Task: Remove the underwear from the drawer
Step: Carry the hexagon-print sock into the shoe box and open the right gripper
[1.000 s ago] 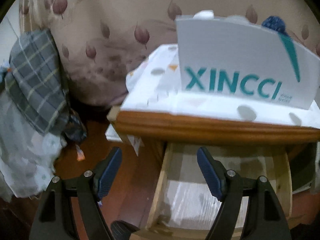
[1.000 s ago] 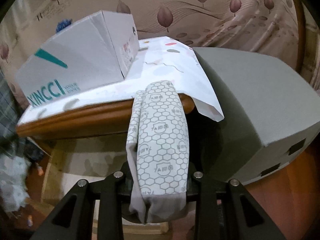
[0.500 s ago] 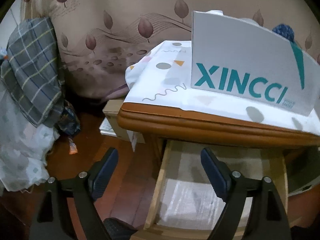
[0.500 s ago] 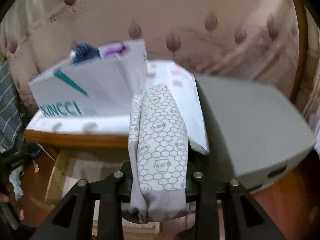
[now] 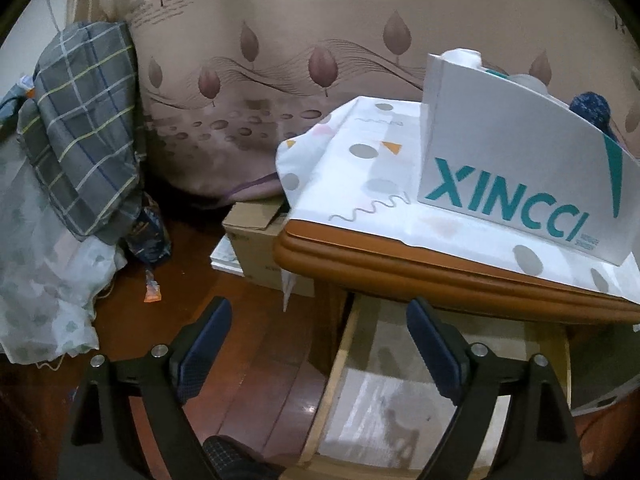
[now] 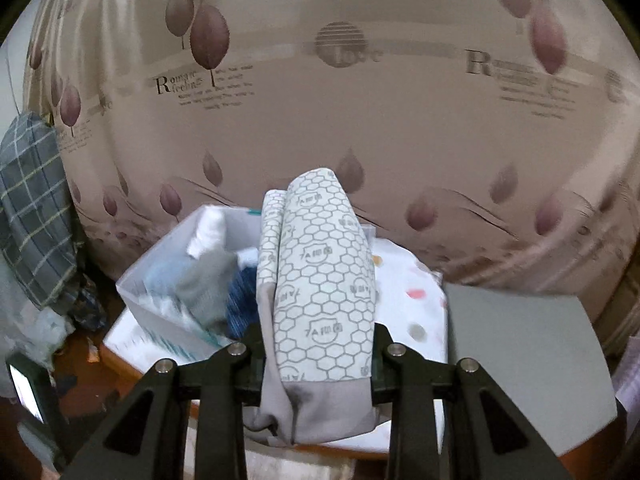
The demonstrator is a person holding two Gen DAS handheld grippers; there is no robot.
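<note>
My right gripper (image 6: pixel 316 344) is shut on a folded pair of underwear (image 6: pixel 320 272), white with a grey honeycomb print and a grey waistband. It hangs above the wooden nightstand (image 6: pixel 132 364), with the bundle standing up between the fingers. In the left wrist view the open drawer (image 5: pixel 336 376) sits under the nightstand's top edge (image 5: pixel 440 276). Only a pale paper lining shows on the drawer's floor. My left gripper (image 5: pixel 318 308) hovers over the drawer's left side. Its jaws are opening and nothing is between them.
A white XINCCI box (image 5: pixel 512 184) with several rolled clothes stands on the patterned cloth on top. A grey box (image 6: pixel 520 360) stands to the right. On the floor to the left are a cardboard box (image 5: pixel 256 236) and a plaid cloth (image 5: pixel 80 128). A curtain hangs behind.
My right gripper has risen with the underwear from drawer level to above the nightstand top. The left gripper's jaws have spread wider and it has shifted slightly.
</note>
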